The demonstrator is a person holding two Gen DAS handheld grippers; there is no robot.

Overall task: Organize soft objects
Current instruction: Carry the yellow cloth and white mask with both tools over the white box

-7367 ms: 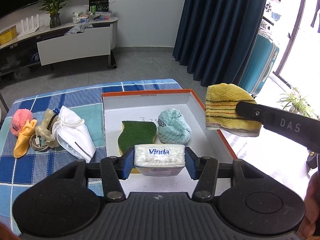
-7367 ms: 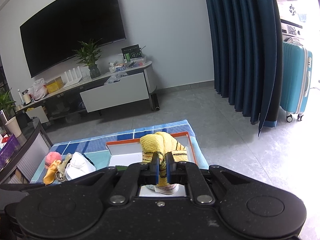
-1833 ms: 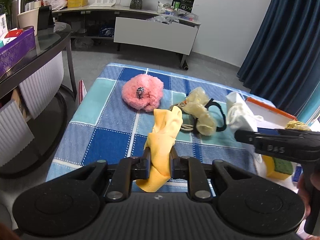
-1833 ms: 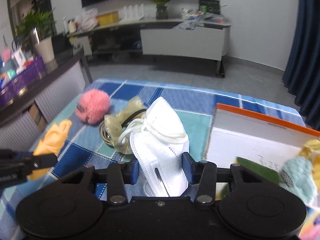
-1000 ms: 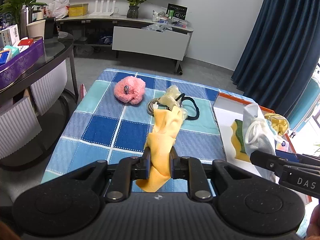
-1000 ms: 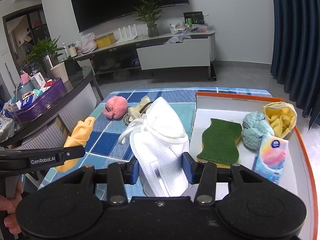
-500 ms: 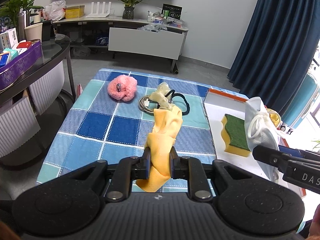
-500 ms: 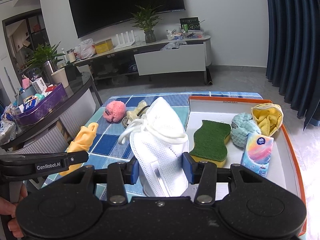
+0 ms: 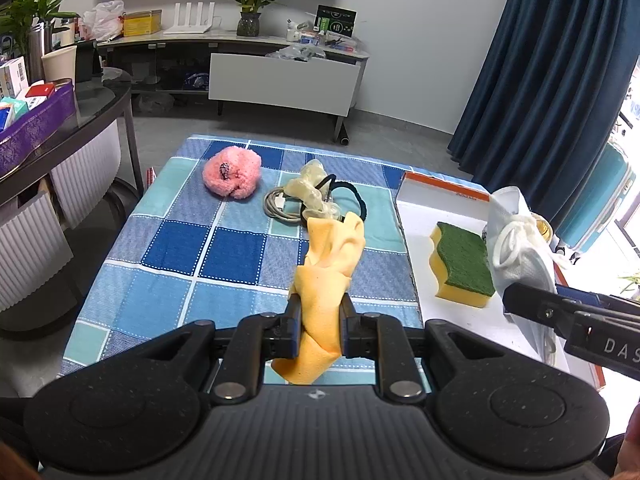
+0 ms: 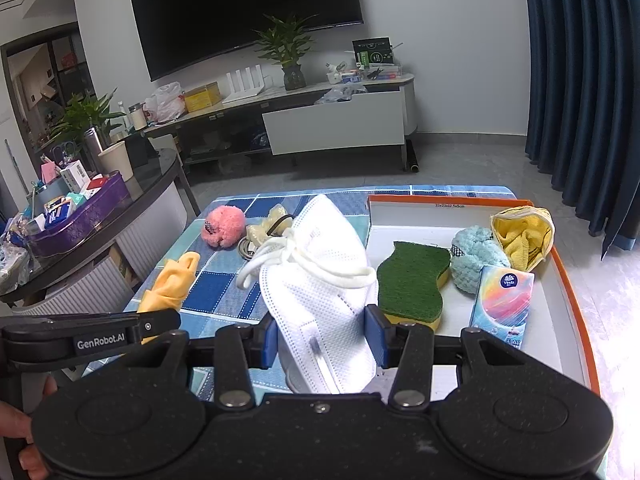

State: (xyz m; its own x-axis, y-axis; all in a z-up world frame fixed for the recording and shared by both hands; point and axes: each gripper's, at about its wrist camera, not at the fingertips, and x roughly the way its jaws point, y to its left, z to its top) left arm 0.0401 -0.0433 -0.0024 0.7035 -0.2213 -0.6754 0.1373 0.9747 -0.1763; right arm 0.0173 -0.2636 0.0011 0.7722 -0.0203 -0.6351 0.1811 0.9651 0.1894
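Both grippers loaded: left gripper clenched on orange cloth, right gripper grasping white face mask, sponge just right.

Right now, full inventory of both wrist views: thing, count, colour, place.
tray: 1, white, orange rim, right on table
sponge: 1, green on yellow, in tray
fluffy ball: 1, pale blue, in tray
yellow cloth: 1, tray's far corner
tissue pack: 1, multicoloured, in tray
pink pompom: 1, on tablecloth
hair ties and cable: small pile, beside pompom
orange cloth: 1, in left hand-held gripper
face mask: 1, white, in right hand-held gripper
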